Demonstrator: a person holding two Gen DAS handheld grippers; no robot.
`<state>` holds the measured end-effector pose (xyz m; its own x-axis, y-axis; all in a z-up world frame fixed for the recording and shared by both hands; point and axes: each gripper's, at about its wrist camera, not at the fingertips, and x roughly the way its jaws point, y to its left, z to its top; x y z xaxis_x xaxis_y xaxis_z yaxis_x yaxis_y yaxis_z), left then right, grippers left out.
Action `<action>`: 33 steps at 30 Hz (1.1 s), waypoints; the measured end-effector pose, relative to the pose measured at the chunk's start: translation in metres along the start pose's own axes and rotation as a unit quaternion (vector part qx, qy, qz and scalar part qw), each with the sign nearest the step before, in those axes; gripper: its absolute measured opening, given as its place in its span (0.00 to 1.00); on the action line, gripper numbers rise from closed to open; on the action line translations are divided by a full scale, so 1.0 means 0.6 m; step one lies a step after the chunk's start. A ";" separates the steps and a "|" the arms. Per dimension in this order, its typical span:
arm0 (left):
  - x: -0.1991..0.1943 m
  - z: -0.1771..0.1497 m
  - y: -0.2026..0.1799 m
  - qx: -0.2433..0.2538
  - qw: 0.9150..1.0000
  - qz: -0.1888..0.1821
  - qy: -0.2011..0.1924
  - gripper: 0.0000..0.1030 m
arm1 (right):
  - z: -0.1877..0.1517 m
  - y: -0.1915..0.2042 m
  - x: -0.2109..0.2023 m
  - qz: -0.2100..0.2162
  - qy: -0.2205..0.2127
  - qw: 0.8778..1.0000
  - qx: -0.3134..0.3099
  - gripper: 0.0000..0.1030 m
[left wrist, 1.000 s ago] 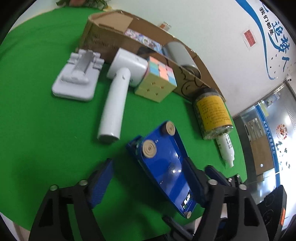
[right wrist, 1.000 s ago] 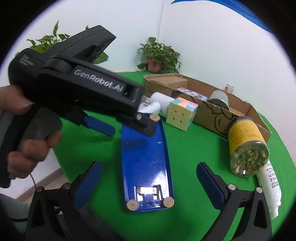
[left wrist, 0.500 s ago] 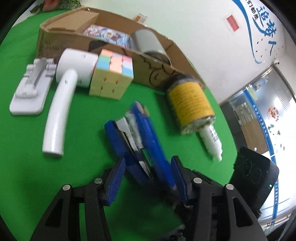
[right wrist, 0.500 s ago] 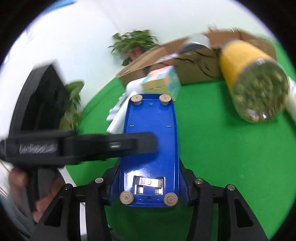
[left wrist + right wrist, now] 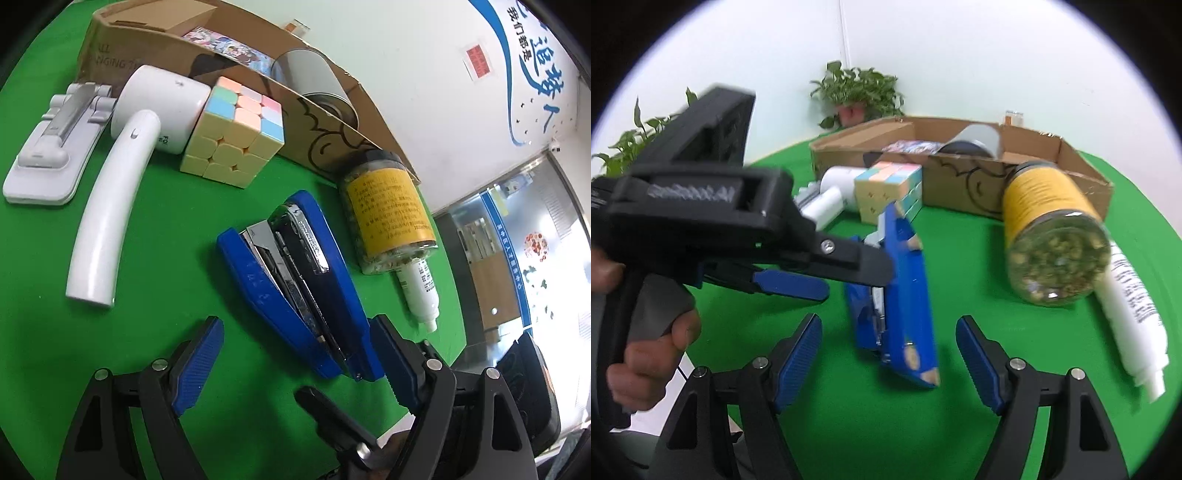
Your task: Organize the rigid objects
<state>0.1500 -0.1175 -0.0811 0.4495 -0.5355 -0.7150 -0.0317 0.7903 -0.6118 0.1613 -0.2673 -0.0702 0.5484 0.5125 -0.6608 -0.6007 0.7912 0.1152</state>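
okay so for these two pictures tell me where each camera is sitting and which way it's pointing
Left wrist: rides the left tool, angled down over the green table at the blue stapler on its side; its own opening blue pads show, the stapler's end between them.
Right wrist: rides the right tool, facing the cardboard box and plants; its opening pads, the left tool and a hand show.
Shared: stapler, cube, yellow-labelled jar, white tube, box.
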 end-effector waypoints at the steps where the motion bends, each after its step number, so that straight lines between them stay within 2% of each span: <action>1: 0.000 0.002 0.002 -0.002 1.000 0.000 -0.002 0.78 | 0.001 0.002 0.006 0.000 0.009 1.000 0.002 0.44; 2: 0.002 0.005 0.003 -0.004 1.000 -0.001 -0.002 0.78 | 0.002 0.001 0.015 0.006 0.024 1.000 0.005 0.39; 5: -0.005 0.002 0.010 -0.010 1.000 -0.002 -0.007 0.78 | 0.004 -0.012 0.027 0.028 0.025 0.999 0.034 0.39; 7: -0.010 0.000 0.013 -0.011 1.000 -0.002 -0.010 0.78 | 0.006 -0.032 0.029 0.068 0.031 0.993 0.087 0.39; 8: -0.013 -0.002 0.015 -0.010 1.000 -0.002 -0.012 0.78 | 0.008 -0.050 0.035 0.112 0.038 0.984 0.136 0.39; 9: -0.014 -0.002 0.014 -0.009 1.000 -0.003 -0.013 0.78 | 0.006 -0.072 0.046 0.164 0.050 0.966 0.194 0.38; 10: -0.016 -0.002 0.012 -0.006 1.000 -0.005 -0.014 0.78 | 0.002 -0.082 0.050 0.191 0.054 0.954 0.224 0.35; 11: -0.014 -0.001 0.009 -0.003 1.000 -0.006 -0.013 0.78 | -0.004 -0.098 0.060 0.233 0.057 0.935 0.263 0.34; 12: -0.012 0.000 0.005 0.002 1.000 -0.008 -0.012 0.78 | -0.009 -0.104 0.061 0.250 0.057 0.926 0.278 0.33; 13: -0.008 0.002 0.002 0.005 1.000 -0.010 -0.011 0.78 | -0.011 -0.108 0.061 0.253 0.056 0.923 0.283 0.33; 14: -0.004 0.003 -0.001 0.008 1.000 -0.012 -0.006 0.78 | -0.012 -0.111 0.060 0.246 0.053 0.927 0.279 0.33; 17: 0.012 0.005 -0.009 0.014 1.000 -0.020 0.003 0.79 | -0.012 -0.113 0.035 0.182 0.038 0.950 0.251 0.40; 19: 0.022 0.010 -0.018 0.022 0.999 -0.022 0.007 0.79 | -0.012 -0.111 0.019 0.150 0.033 0.962 0.228 0.55; 21: 0.027 0.012 -0.018 0.019 0.999 -0.028 0.009 0.79 | -0.006 -0.101 0.008 0.133 0.022 0.970 0.200 0.64; 22: 0.029 0.014 -0.016 0.017 0.999 -0.030 0.011 0.79 | -0.001 -0.094 0.001 0.119 0.015 0.977 0.175 0.67; 23: 0.029 0.014 -0.014 0.015 0.999 -0.032 0.011 0.79 | 0.003 -0.078 -0.003 0.087 0.008 0.987 0.135 0.67; 25: 0.031 0.017 -0.013 0.012 0.999 -0.037 0.008 0.79 | 0.009 -0.053 0.004 0.033 0.006 0.996 0.080 0.67; 29: 0.032 0.017 -0.014 0.013 0.999 -0.038 0.007 0.79 | 0.022 -0.022 0.035 -0.026 0.028 0.999 0.019 0.65; 30: 0.032 0.017 -0.014 0.014 0.999 -0.038 0.007 0.79 | 0.025 -0.017 0.034 -0.027 0.031 0.999 0.011 0.59; 31: 0.033 0.018 -0.015 0.014 0.999 -0.039 0.007 0.79 | 0.023 -0.011 0.036 -0.024 0.035 0.999 0.004 0.46; 32: 0.034 0.018 -0.016 0.014 0.999 -0.039 0.007 0.79 | 0.022 -0.006 0.045 -0.018 0.047 0.999 0.000 0.39; 33: 0.033 0.019 -0.017 0.014 0.999 -0.038 0.006 0.79 | 0.023 -0.004 0.048 -0.021 0.044 0.999 0.002 0.39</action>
<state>0.1691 -0.1326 -0.0852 0.4387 -0.5975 -0.6712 0.0276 0.7555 -0.6546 0.1864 -0.2499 -0.0795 0.5197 0.4476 -0.7277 -0.5763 0.8125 0.0882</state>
